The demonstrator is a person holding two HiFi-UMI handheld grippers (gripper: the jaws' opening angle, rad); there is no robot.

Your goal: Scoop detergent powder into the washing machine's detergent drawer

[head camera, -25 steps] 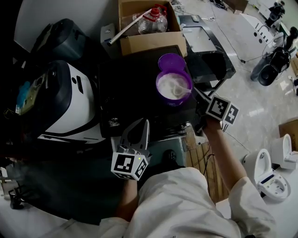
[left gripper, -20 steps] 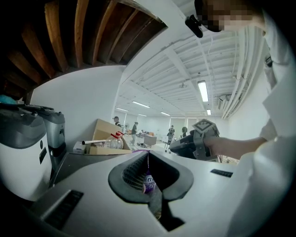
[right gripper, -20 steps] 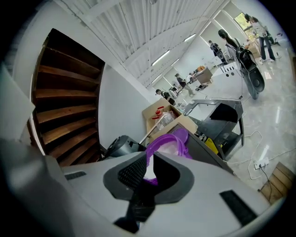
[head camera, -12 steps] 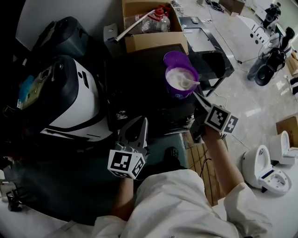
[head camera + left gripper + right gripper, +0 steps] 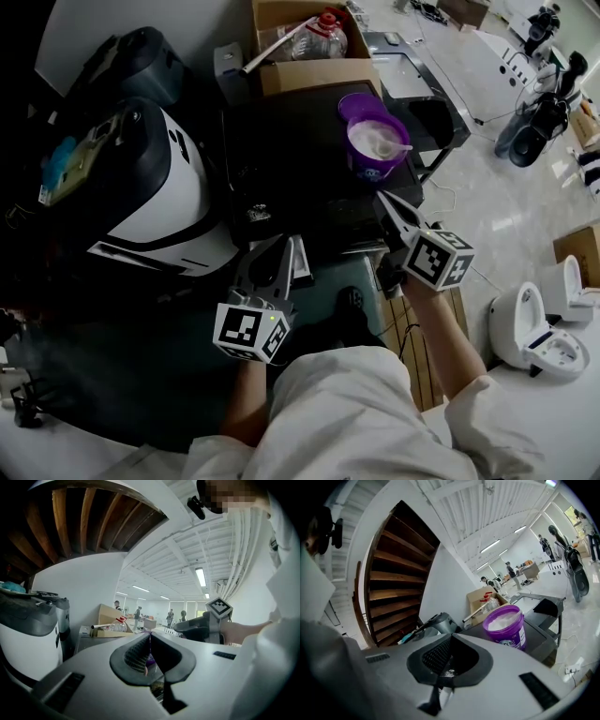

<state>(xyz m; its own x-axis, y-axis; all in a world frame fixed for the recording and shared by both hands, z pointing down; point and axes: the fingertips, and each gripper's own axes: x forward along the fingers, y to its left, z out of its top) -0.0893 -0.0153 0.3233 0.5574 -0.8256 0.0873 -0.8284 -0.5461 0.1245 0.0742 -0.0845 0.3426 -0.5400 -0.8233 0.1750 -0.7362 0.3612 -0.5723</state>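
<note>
Facing detergent tub, apart | right hand-held gripper just clenched shut, empty

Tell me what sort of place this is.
Probably an open lab or workshop hall, not a home laundry: long ceiling strip lights, people standing far behind, machines parked on a polished floor.

The black top is bare left of the purple tub. A cardboard box bounds its far edge, a white appliance its left.
</note>
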